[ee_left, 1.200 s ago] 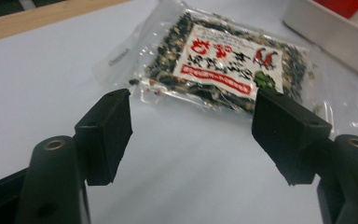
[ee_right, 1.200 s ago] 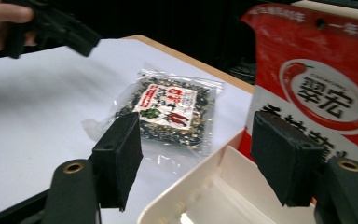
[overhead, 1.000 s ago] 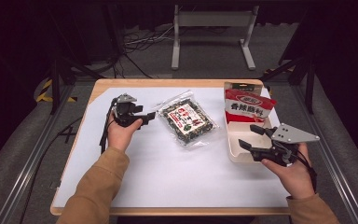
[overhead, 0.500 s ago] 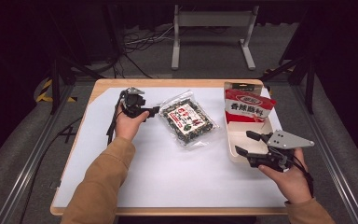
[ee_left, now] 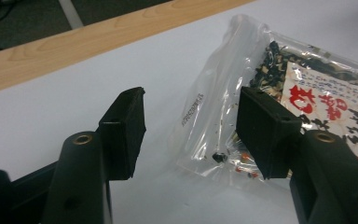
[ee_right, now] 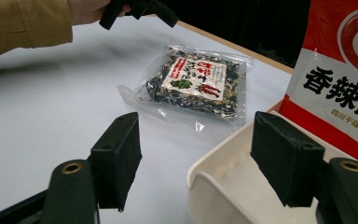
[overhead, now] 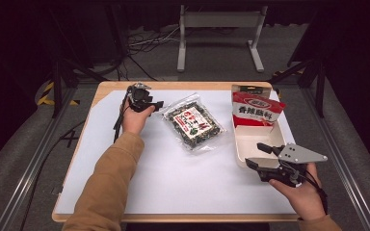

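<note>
Left gripper (overhead: 158, 104) held out on a sleeved forearm, jaws apart but just closing in – nothing pinched, right gripper (overhead: 257, 156) low, jaws spread wide.

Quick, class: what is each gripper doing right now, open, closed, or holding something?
Left gripper: open, jaws just closing in, at the clear packet's edge, nothing gripped.
Right gripper: open, empty, at the white tray's rim.

a wooden table (overhead: 106, 89) carries a white sheet (overhead: 173, 178) over most of its top. on the sheet lie a clear seaweed packet (overhead: 194, 122) and, right of it, a white tray (overhead: 255, 144).
</note>
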A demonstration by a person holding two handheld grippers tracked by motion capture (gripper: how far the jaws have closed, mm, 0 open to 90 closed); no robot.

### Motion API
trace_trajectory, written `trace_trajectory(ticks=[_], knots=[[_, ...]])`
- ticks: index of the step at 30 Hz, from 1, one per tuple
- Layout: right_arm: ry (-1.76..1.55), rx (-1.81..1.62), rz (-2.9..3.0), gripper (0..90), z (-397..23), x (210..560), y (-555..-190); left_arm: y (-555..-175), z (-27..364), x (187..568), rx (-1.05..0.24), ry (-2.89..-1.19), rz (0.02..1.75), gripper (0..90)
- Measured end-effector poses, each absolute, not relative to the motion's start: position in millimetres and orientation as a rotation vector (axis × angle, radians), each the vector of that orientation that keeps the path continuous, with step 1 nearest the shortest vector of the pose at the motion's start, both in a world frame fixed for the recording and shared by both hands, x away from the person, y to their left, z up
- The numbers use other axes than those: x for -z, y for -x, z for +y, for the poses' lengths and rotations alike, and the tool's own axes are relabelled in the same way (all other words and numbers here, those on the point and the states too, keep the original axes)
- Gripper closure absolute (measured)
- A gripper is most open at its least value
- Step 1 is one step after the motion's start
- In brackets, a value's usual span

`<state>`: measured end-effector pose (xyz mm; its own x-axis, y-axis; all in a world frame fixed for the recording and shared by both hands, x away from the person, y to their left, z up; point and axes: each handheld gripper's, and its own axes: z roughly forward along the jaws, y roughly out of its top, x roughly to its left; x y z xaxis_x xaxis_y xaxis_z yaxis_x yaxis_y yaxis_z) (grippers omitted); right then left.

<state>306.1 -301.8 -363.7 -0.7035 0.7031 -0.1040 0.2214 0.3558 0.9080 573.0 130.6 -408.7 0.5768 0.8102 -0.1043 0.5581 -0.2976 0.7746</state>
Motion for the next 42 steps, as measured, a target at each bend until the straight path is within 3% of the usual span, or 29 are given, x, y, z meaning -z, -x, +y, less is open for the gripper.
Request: trace_trajectory(ticks=[6,11,21,27,36,42], knots=[[-0.816,-1.323,2.14,33.0,-303.1,366.4,-302.9,-584.4,132.7,426.8,-0.366,-1.991,1.123,43.3],[-0.809,-1.315,2.148,33.0,-302.4,368.7,-304.2,-588.3,134.9,436.5,-0.289,-1.986,1.15,52.9],[-0.803,-1.298,2.169,33.1,-300.4,373.3,-306.4,-592.0,131.7,447.2,-0.257,-2.011,1.152,60.7],[-0.809,-1.293,2.171,33.1,-301.4,374.4,-306.6,-591.1,129.3,446.3,-0.226,-2.01,1.14,73.0],[-0.807,-1.289,2.179,33.1,-299.0,374.9,-306.5,-591.9,128.2,449.4,-0.211,-2.013,1.132,75.9],[-0.814,-1.288,2.186,33.0,-298.5,376.8,-307.8,-593.1,131.5,452.4,-0.205,-2.014,1.104,87.6]])
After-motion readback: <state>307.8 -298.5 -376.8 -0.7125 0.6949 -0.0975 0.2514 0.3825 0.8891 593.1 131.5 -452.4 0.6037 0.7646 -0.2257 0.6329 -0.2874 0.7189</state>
